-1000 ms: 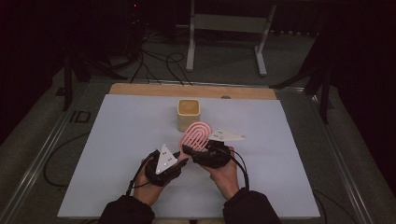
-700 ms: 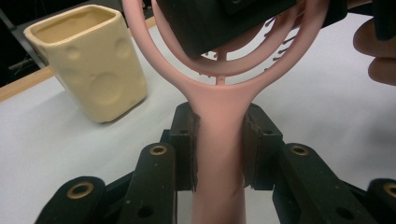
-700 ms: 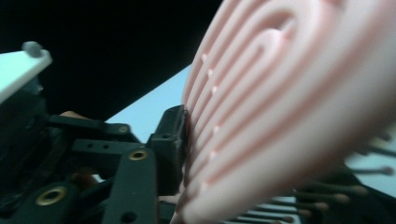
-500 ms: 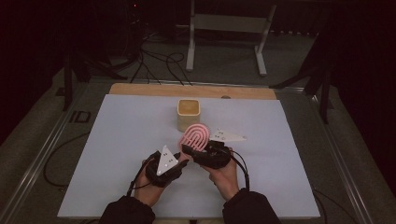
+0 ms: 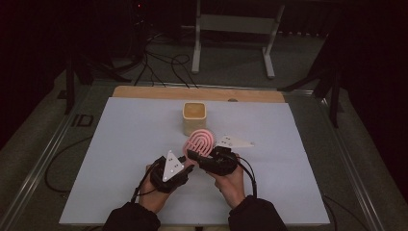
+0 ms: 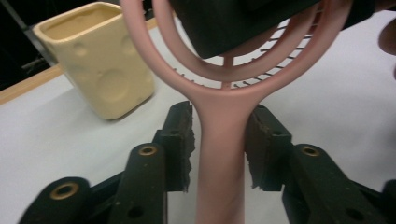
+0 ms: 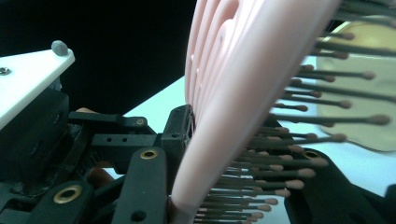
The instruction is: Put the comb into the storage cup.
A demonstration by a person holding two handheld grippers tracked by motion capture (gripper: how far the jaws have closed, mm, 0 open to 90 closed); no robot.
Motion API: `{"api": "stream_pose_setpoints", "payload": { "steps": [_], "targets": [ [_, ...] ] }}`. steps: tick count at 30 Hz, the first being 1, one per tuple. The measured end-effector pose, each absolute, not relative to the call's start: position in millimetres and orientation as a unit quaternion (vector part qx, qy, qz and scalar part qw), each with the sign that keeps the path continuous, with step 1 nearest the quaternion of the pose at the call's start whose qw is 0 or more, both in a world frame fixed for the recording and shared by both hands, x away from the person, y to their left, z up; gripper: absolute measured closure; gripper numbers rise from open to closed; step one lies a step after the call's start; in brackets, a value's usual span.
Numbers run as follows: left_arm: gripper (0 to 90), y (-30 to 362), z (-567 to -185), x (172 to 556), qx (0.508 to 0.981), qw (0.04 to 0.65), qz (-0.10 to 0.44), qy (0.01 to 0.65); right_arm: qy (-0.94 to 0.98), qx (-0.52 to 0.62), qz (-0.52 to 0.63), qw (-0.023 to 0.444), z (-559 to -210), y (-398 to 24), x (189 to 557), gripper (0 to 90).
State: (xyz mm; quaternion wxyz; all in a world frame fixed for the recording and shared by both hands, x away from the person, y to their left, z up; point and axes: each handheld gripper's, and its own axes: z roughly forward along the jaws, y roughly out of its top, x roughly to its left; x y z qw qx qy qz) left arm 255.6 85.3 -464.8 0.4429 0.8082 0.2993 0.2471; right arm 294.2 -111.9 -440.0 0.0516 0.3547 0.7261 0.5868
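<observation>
A pink hairbrush [image 5: 199, 142] is held up over the white table top [image 5: 120, 144], in front of a cream cup [image 5: 194, 117]. My right gripper [image 5: 197, 153] is shut on the brush head [image 7: 243, 93], one pad on its back and the other jaw against the bristles. My left gripper [image 6: 219, 140] straddles the pink handle [image 6: 219, 186]. Its jaws have just been opening, and a thin gap shows beside the left pad [image 6: 182, 140]. In the high view the left gripper [image 5: 185, 162] sits just left of the right one.
The cream cup [image 6: 100, 65], with round dimples, stands upright a short way beyond the brush. A wooden strip [image 5: 144, 91] edges the table's far side. A metal stand [image 5: 231, 29] and cables lie on the dark floor behind.
</observation>
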Motion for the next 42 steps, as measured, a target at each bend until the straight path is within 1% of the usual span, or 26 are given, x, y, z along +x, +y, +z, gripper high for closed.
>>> {"api": "stream_pose_setpoints", "payload": {
  "steps": [4,5,15,18,22,24,26,28,31,42],
  "targets": [
    [58.5,86.2,-465.3,256.1,0.805,0.443,0.251,0.304,0.725,0.354,0.589,0.050,-440.5,-111.9,295.0,62.8],
    [55.8,86.0,-465.5,255.9,0.802,0.445,0.252,0.308,0.724,0.355,0.589,0.047,-440.5,-111.7,294.7,62.8],
    [40.5,91.8,-461.9,256.5,0.787,0.476,0.236,0.313,0.722,0.357,0.590,0.057,-440.0,-114.2,294.2,62.9],
    [33.5,92.7,-460.5,256.6,0.784,0.482,0.233,0.313,0.722,0.356,0.590,0.059,-439.6,-114.7,294.0,62.9],
    [21.1,94.9,-456.9,257.9,0.778,0.492,0.227,0.318,0.721,0.358,0.589,0.065,-439.1,-117.0,294.1,62.9],
    [16.4,96.2,-454.1,258.7,0.778,0.491,0.228,0.319,0.722,0.361,0.587,0.066,-439.6,-118.8,294.6,62.8],
    [13.8,98.1,-452.1,259.2,0.781,0.486,0.231,0.316,0.722,0.363,0.585,0.069,-439.7,-120.2,295.5,62.8],
    [7.2,101.7,-450.5,259.9,0.783,0.486,0.227,0.315,0.722,0.363,0.584,0.071,-439.3,-121.4,296.2,62.8],
    [0.7,108.8,-449.9,260.3,0.780,0.489,0.228,0.318,0.725,0.363,0.581,0.074,-437.9,-123.6,296.2,62.8],
    [0.2,146.0,-460.7,251.7,0.767,0.493,0.243,0.333,0.726,0.365,0.576,0.088,-433.1,-131.8,297.0,62.8]
  ]
}}
